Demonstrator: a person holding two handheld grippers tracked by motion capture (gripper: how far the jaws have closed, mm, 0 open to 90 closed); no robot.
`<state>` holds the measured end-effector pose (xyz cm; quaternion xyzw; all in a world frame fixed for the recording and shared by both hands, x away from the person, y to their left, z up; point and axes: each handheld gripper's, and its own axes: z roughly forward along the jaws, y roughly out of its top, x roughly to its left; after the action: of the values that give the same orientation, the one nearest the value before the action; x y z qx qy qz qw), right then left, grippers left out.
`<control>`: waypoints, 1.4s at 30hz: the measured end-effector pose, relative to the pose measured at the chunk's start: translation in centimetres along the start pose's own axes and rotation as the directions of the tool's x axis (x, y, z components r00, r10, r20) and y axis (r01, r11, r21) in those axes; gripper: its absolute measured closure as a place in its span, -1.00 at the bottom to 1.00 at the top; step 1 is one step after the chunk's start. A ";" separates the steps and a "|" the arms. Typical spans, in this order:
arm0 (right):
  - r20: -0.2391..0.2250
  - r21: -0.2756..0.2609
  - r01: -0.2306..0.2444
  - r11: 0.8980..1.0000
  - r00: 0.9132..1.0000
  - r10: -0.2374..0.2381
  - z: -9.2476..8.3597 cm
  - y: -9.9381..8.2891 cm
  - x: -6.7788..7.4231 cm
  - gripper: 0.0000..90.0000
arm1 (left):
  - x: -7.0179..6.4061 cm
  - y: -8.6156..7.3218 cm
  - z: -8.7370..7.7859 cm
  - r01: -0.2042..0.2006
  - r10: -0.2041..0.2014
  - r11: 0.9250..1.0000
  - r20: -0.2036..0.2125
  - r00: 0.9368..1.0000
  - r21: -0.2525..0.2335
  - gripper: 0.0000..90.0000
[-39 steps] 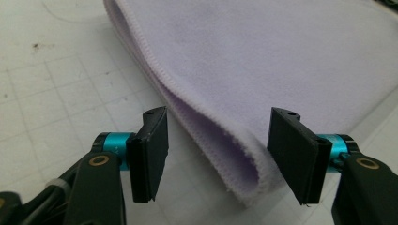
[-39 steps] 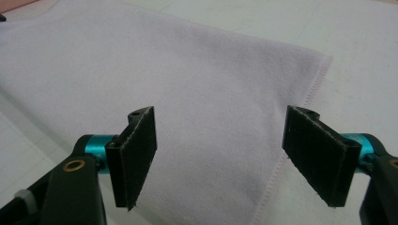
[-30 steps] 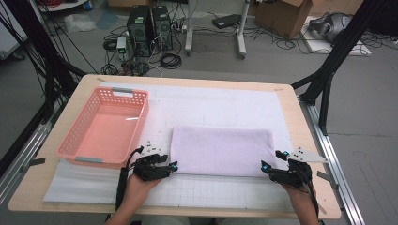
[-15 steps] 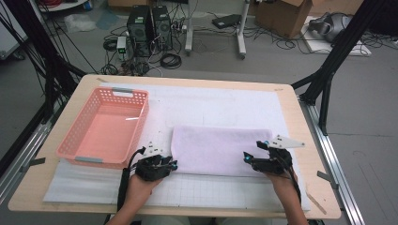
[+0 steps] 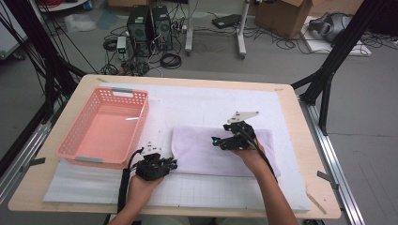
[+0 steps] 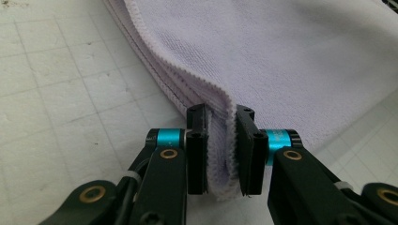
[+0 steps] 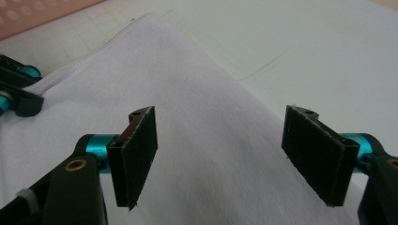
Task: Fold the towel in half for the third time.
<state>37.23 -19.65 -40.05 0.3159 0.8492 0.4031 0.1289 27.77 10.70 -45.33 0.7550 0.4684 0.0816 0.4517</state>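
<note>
Left gripper view: left gripper (image 6: pixel 220 154) pinches the unlabelled lilac towel (image 6: pixel 291 61); right gripper (image 7: pixel 230 154) gapes wide.

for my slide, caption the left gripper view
Left gripper pinching the folded lilac towel's corner edge.

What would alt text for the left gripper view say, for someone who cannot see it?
The hand-held gripper pinches the folded edge of a lilac towel between its two black jaws, which have just been closing. The towel lies on a white gridded mat.
</note>
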 end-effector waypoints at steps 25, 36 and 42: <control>-0.160 0.189 0.154 0.970 0.979 -0.124 12.0 7.0 2.6 0.04 | 0.4 -0.1 -0.3 0.038 -0.038 0.999 0.023 0.999 -0.003 0.74; -0.185 0.209 0.199 0.958 0.969 -0.161 12.8 7.5 3.3 0.82 | 0.7 0.1 -1.0 0.064 -0.064 0.998 0.008 0.998 0.002 0.80; -0.232 0.101 0.166 0.981 0.963 -0.139 12.3 8.3 3.9 0.82 | 0.8 0.6 -2.7 0.072 -0.071 0.996 0.030 0.997 -0.050 0.80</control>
<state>43.68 -5.83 -41.41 0.2091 0.9026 0.3736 0.0439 27.11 12.89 -43.61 0.7270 0.4866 0.0667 0.4798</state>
